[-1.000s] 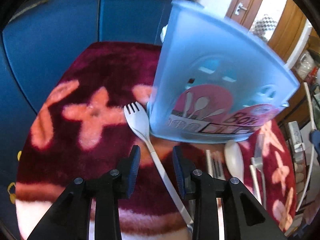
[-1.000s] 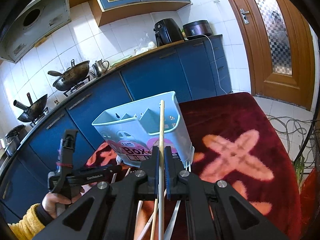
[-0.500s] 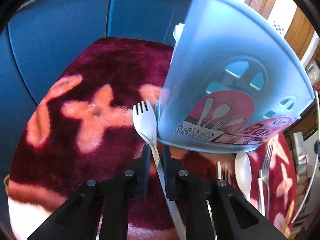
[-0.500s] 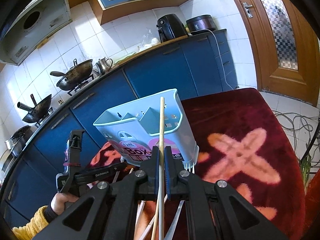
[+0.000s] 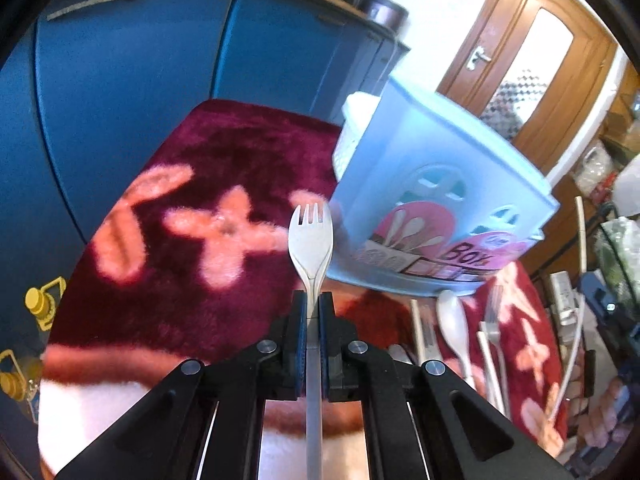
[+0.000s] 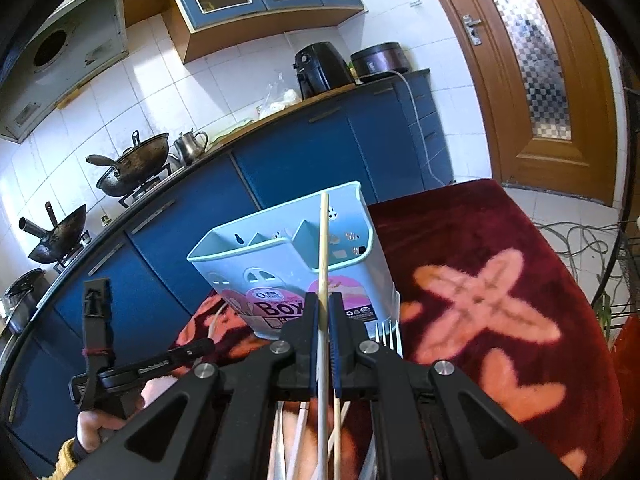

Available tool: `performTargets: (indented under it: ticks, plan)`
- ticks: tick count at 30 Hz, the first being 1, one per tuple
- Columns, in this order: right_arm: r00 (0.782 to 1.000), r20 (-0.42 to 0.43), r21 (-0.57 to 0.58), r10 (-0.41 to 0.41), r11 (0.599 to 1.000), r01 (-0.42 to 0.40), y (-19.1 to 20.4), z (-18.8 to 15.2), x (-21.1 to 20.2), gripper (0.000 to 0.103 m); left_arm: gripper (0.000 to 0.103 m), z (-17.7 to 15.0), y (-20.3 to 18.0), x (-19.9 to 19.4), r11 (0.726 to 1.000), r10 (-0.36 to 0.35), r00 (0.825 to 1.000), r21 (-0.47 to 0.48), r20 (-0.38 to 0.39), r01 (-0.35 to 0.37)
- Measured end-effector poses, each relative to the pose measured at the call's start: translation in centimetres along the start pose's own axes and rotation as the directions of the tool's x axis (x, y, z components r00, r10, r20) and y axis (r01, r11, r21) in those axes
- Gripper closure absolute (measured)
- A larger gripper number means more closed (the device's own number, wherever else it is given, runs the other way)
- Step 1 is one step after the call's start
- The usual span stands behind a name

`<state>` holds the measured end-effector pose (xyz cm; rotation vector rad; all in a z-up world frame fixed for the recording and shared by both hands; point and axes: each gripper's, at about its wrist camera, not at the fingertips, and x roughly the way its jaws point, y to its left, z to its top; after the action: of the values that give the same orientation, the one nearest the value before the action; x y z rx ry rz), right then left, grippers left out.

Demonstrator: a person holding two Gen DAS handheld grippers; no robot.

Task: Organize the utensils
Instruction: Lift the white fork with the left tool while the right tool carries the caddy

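Note:
My left gripper (image 5: 313,300) is shut on the neck of a white plastic fork (image 5: 310,236). The fork is off the cloth and its tines point away, just left of the light blue utensil box (image 5: 432,208). My right gripper (image 6: 324,304) is shut on a pale wooden chopstick (image 6: 324,240). The chopstick stands upright in front of the divided blue box (image 6: 288,276), with its tip level with the rim. The box stands on the dark red flowered cloth (image 6: 480,240). In the right wrist view the left gripper (image 6: 192,350) shows low on the left, held by a hand (image 6: 96,424).
Near the box's base lie a white spoon (image 5: 452,320), a metal fork (image 5: 494,320) and more sticks. Fork tines (image 6: 387,334) show beside the box. Blue cabinets (image 5: 140,80) stand behind the table, and a wooden door (image 6: 540,80) is at the right. Cables (image 6: 580,240) lie on the floor.
The left jaws closed on the white fork's neck and lifted it off the cloth, so it now points straight along the fingers. The right gripper kept its chopstick still.

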<state>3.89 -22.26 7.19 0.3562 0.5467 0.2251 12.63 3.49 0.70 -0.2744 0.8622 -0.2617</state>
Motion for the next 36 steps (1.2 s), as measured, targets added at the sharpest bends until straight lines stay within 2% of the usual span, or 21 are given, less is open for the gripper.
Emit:
performTargets:
  ticks: [6,11,20,28,36]
  plan:
    - [0.998,0.051,0.003,-0.039,0.999,0.039,0.9,0.1,-1.2,0.096,0.097,0.1,-1.1,-2.8,0.996,-0.072,0.995,0.052,0.065,0.069]
    - [0.996,0.076,0.021,-0.05,0.999,0.048,1.2,0.5,-1.4,0.096,0.098,1.0,-1.4,-4.5,0.993,-0.087,0.989,0.084,0.118,0.077]
    - [0.997,0.078,0.001,-0.019,1.0,0.019,1.0,2.0,-0.8,0.096,0.098,1.6,-1.1,-6.6,0.994,-0.099,0.976,0.062,0.193,0.088]
    - [0.992,0.126,-0.06,0.01,0.998,-0.002,1.6,4.7,-0.4,0.096,0.098,4.6,-4.2,-8.1,0.988,-0.134,0.945,0.114,0.299,0.105]
    - [0.983,0.184,-0.121,0.015,0.993,0.007,2.0,7.7,1.3,0.096,0.098,9.3,-6.2,-6.9,0.984,-0.174,0.905,0.09,0.387,0.151]
